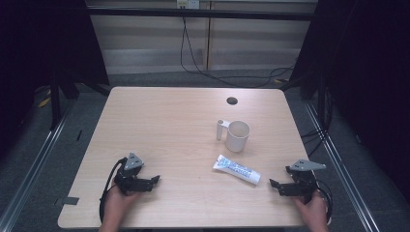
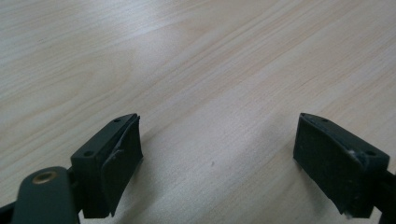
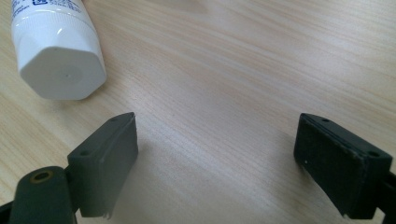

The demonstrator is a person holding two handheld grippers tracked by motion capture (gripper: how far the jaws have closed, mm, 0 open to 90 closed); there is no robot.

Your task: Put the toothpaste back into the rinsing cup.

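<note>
A white toothpaste tube (image 1: 237, 169) with blue print lies flat on the wooden table (image 1: 183, 125), its white cap (image 3: 60, 63) toward my right gripper. A white cup (image 1: 237, 136) with a side handle stands upright just behind the tube. My right gripper (image 1: 276, 186) rests low near the front right edge, open, a short way right of the cap; bare wood lies between its pads (image 3: 109, 161). My left gripper (image 1: 155, 180) sits at the front left, open, over bare table, with its jaws spread wide in the left gripper view (image 2: 217, 161).
A dark round cable hole (image 1: 232, 100) sits near the table's far edge. Black cables hang behind the table against a pale wall. Metal rails run along the floor on both sides. A person's hands hold both grippers at the front edge.
</note>
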